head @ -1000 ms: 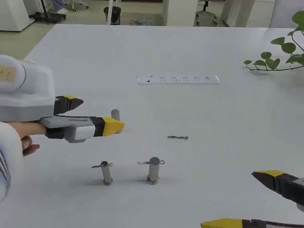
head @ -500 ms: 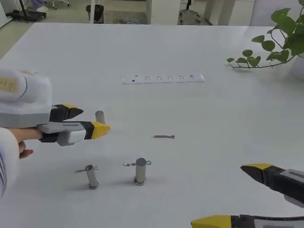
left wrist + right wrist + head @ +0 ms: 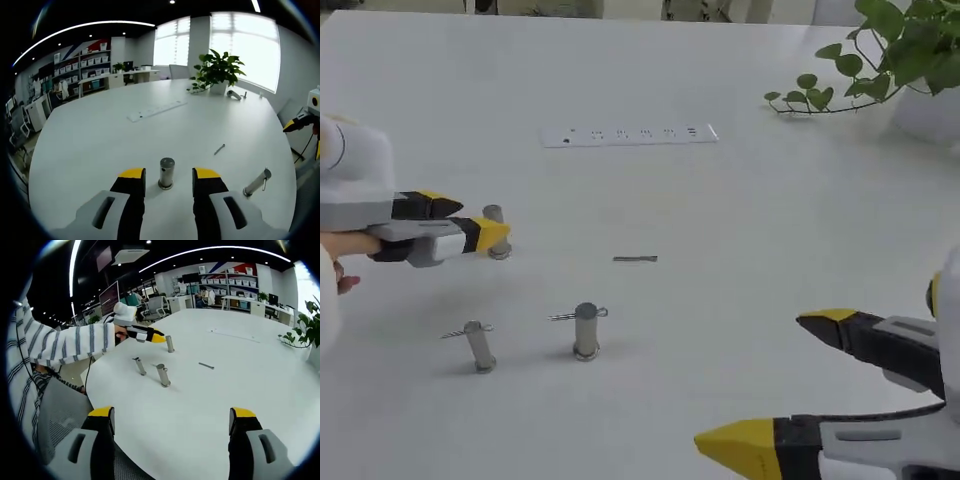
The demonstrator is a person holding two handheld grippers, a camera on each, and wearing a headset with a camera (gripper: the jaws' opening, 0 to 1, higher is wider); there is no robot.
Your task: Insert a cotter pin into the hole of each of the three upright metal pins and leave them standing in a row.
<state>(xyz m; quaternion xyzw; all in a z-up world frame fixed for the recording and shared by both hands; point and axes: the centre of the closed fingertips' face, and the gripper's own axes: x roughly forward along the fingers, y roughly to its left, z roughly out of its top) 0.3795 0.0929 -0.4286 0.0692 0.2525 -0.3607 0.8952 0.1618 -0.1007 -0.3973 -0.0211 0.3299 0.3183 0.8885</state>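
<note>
Three upright metal pins stand on the white table point(image 3: 740, 210). Two of them, the left pin point(image 3: 477, 345) and the middle pin point(image 3: 586, 330), each carry a cotter pin through the top. A bare pin point(image 3: 495, 230) stands farther back. My left gripper point(image 3: 480, 222) is open, and in the left gripper view the bare pin point(image 3: 166, 172) stands between its fingertips without touching them. A loose cotter pin point(image 3: 635, 259) lies flat to the right. Low at the near right, my right gripper point(image 3: 755, 380) is wide open and holds nothing.
A white power strip point(image 3: 630, 135) lies at the back of the table. A potted plant point(image 3: 880, 50) sits at the far right corner. In the right gripper view a striped sleeve point(image 3: 75, 345) reaches in from the left. Bare table lies between the pins and the right gripper.
The head camera has swung, so the scene slid left and up. The right gripper has come further into the head view. The left gripper stays by the bare pin.
</note>
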